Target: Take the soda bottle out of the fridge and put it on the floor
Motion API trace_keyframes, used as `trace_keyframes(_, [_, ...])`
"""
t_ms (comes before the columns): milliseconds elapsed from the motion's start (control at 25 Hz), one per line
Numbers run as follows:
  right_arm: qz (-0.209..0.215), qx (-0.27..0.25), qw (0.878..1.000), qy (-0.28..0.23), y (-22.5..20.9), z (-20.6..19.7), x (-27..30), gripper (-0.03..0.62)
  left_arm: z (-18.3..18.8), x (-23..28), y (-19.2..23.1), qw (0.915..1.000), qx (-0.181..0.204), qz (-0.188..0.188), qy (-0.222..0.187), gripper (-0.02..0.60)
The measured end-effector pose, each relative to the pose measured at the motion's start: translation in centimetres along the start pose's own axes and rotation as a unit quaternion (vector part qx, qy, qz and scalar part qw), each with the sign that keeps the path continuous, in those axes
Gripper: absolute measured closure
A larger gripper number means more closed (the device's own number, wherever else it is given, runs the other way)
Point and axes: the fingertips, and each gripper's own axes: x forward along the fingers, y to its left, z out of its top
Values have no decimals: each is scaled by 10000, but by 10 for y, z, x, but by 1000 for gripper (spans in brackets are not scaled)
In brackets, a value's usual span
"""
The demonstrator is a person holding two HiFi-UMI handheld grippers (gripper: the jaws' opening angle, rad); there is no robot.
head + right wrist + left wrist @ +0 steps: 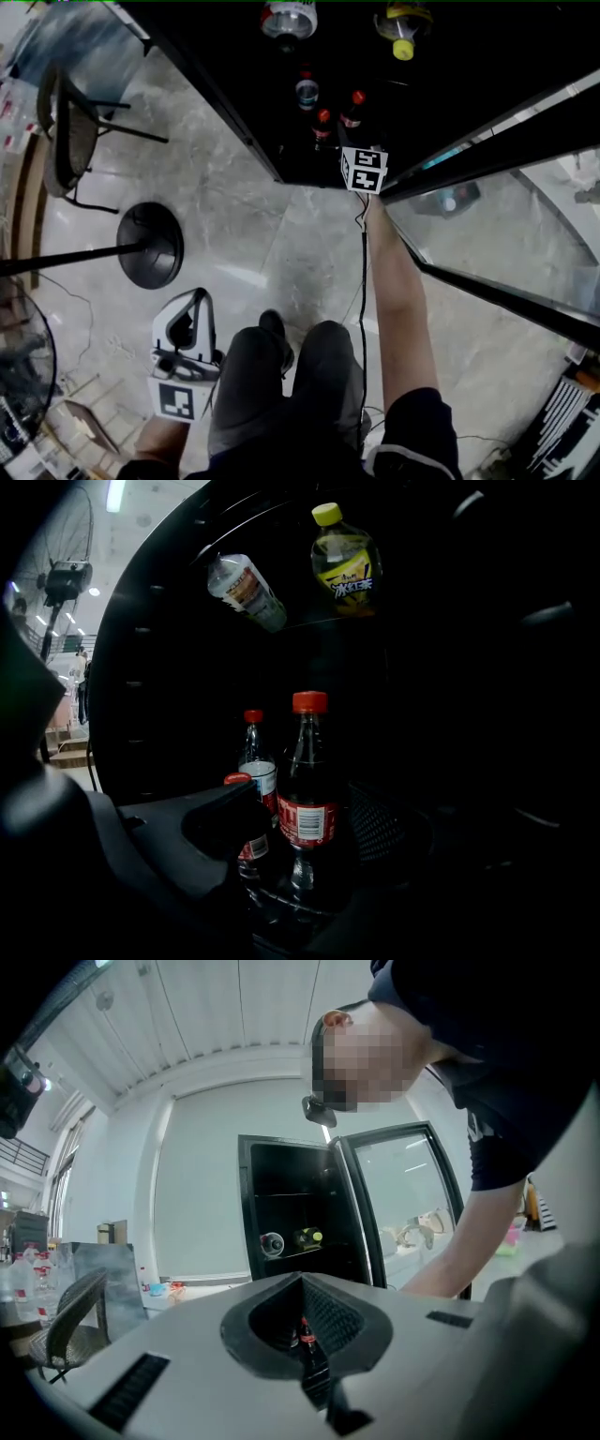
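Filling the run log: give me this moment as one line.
stage: reach into fridge | right gripper: jaws either side of front soda bottle, grip unclear | left gripper: shut, empty

Right gripper view: too dark to tell if right gripper [314,829] touches soda bottle [307,761]; small bottle [236,779] mostly behind one jaw. Head view: jaws lost in dark fridge [225,94], only marker cube [364,171] shows.

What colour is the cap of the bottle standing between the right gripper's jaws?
Red; the right gripper view shows the cap best.
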Motion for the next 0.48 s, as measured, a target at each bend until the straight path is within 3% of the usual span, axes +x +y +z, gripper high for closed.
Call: trace_keyframes(480, [-30,-165,9990,-413,-7,-17,26,264,-58,45,-22,9990,-264,-368,31,558])
